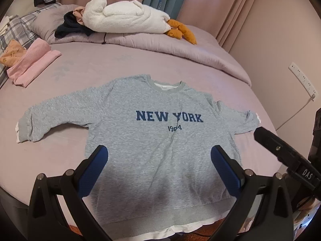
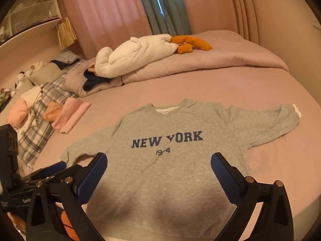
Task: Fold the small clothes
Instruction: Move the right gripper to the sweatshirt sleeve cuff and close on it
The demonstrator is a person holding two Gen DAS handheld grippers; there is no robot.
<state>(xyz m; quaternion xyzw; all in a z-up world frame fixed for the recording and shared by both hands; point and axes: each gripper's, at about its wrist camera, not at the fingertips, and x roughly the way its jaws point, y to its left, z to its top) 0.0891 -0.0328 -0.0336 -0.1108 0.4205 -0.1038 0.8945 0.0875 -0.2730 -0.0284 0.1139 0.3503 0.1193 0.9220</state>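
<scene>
Blue-padded fingers of the left claw spread wide, nothing between them, hovering above the lower body of the grey sweatshirt without touching it. Same for the right claw: jaws fully apart, empty, poised over the lower chest of the garment. Directly ahead of both claws, flat and face up on the mauve bed, lies the sweatshirt with dark blue "NEW YORK" lettering, neckline pointing away, hem nearest with a white under-layer peeking out below. Sleeves stretched out to either side of the claws, white cuffs showing at the ends. Just right of the left claw, seen in its own view, the black finger of the right claw. Farther ahead and to the left, a folded pink garment beside an orange printed one, both near plaid bedding. Beyond the sweatshirt, a bunched mauve duvet carrying a white plush toy with orange feet and a dark garment next to it. Behind all that, pink curtains with a teal strip between them.
</scene>
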